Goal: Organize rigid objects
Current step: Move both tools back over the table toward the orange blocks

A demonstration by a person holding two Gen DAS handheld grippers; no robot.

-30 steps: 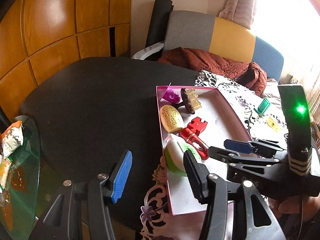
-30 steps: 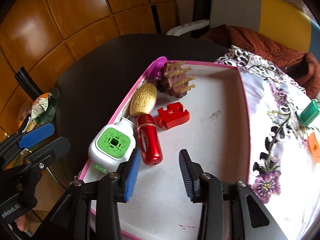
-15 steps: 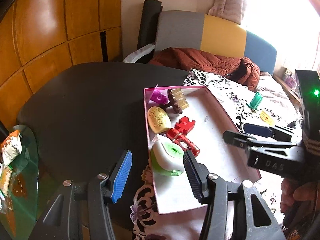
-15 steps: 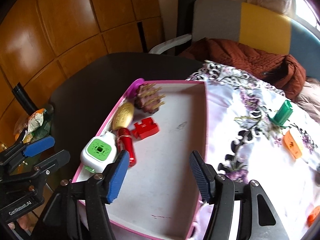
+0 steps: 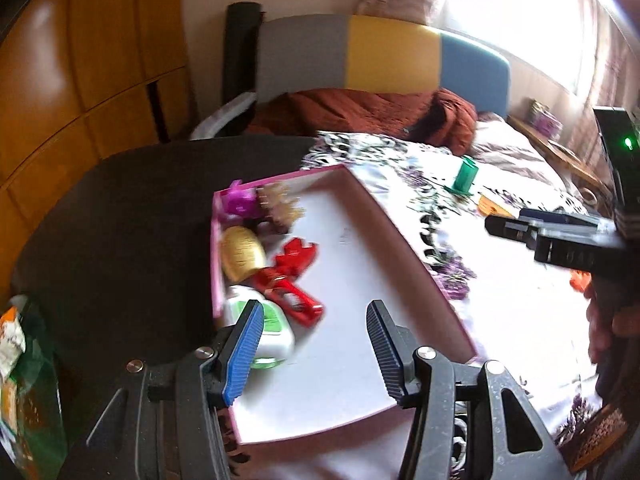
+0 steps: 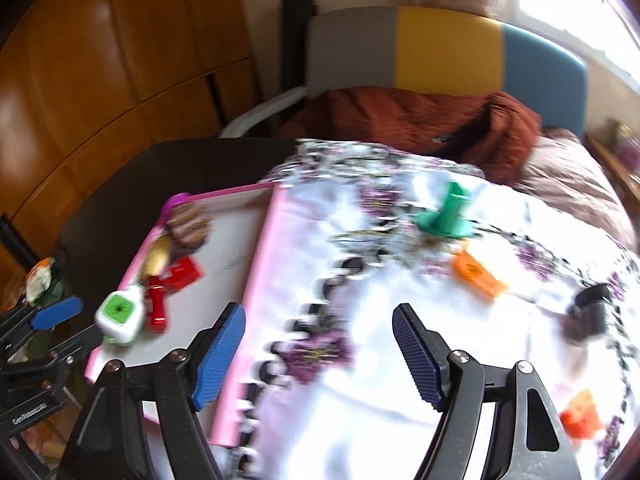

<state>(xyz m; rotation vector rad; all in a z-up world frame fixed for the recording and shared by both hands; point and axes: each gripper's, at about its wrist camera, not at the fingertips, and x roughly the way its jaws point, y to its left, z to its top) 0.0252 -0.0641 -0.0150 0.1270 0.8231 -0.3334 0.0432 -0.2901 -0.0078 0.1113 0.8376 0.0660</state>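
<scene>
- Tray (image 5: 384,220), pink-rimmed, already holds a row along its left wall: a white-green device (image 5: 276,334), a red tube (image 5: 292,292), a red block (image 5: 298,254), a gold oval (image 5: 242,254).
- We judge the step in hand is fetching the next loose piece from the floral cloth (image 6: 360,420).
- Our right gripper (image 6: 320,354) hangs over this cloth, its jaws opening, nothing between them.
- Our left gripper (image 5: 316,348) stands half-wide and empty above the tray.
- Loose ones: green piece (image 6: 446,216), orange tag (image 6: 478,274), black piece (image 6: 592,312), orange-red piece (image 6: 580,418).
- Next move needs one target and a lowering; blur hides details.
</scene>
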